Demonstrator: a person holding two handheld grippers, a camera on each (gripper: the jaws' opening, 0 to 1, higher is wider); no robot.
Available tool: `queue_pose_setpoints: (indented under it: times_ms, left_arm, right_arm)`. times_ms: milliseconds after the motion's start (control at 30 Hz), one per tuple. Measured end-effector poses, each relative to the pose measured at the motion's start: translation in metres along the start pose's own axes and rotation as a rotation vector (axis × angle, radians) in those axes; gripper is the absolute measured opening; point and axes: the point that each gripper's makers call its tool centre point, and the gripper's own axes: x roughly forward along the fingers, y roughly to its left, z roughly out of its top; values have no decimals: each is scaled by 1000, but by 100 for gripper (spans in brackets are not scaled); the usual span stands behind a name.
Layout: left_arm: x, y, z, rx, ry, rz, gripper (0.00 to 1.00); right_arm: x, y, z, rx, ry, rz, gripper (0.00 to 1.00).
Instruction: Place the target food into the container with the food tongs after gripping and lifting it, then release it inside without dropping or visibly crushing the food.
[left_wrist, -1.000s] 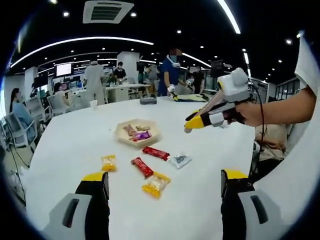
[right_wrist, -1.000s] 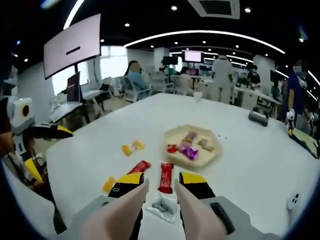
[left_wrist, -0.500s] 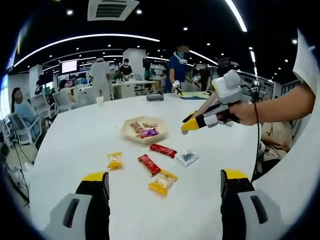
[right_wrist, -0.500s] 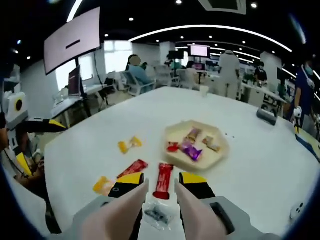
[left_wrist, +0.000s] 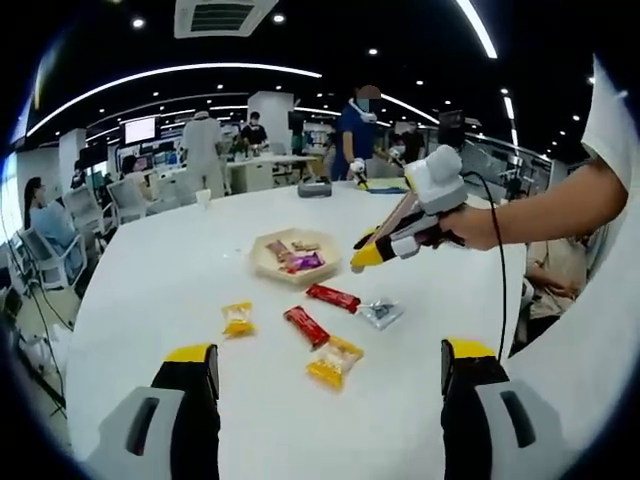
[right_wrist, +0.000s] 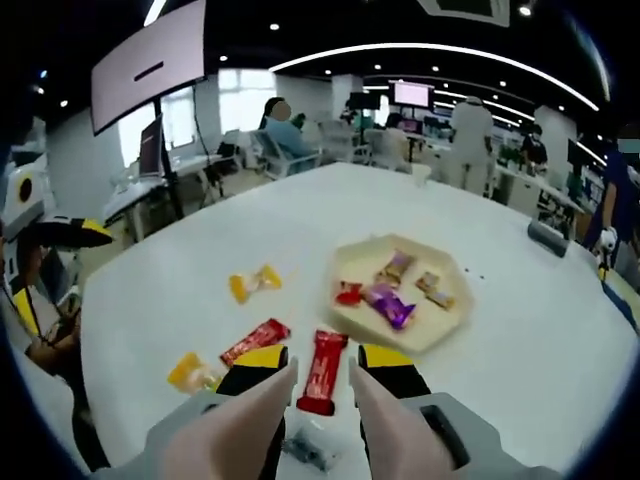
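Up close, the right gripper (right_wrist: 317, 366) hangs low over the white table (right_wrist: 200, 260) with its yellow-tipped jaws a narrow gap apart and nothing between them. Seen along those jaws, a red bar wrapper (right_wrist: 321, 372) lies on the table in line with the gap, one end toward the tray. A clear packet (right_wrist: 303, 450) lies lower down between the jaws, blurred. Just left of the left jaw lies a second red wrapper (right_wrist: 254, 341), and beyond it a yellow packet (right_wrist: 190, 372) near the table edge. Another yellow sweet (right_wrist: 252, 284) lies farther out, well apart from the rest. Past the jaw tips sits the shallow beige tray (right_wrist: 432, 335), holding a purple sweet (right_wrist: 388, 303), a small red one (right_wrist: 348, 294) and two brownish pieces.

From the left gripper view, the left gripper (left_wrist: 327, 362) is held back from the snacks, jaws spread wide and empty. The right gripper (left_wrist: 363, 257) shows there in a person's hand (left_wrist: 470, 226), hovering above the table near the tray (left_wrist: 268, 268). Below it lie the red bar (left_wrist: 333, 297), the clear packet (left_wrist: 381, 312), the second red wrapper (left_wrist: 305, 325) and two yellow packets (left_wrist: 335, 362).

People stand and sit at desks across the room.
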Motion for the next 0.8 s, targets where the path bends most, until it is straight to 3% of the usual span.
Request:
queue_pose_setpoints:
  times_ms: [467,800]
  left_arm:
    - [-2,9,0,-25,7,37,91]
    - [-3,6,-6,-38,26,41,90]
  right_arm:
    - [32,-8,-11,7,69,-14,27]
    - [52,-5,-24,20,104,2,28]
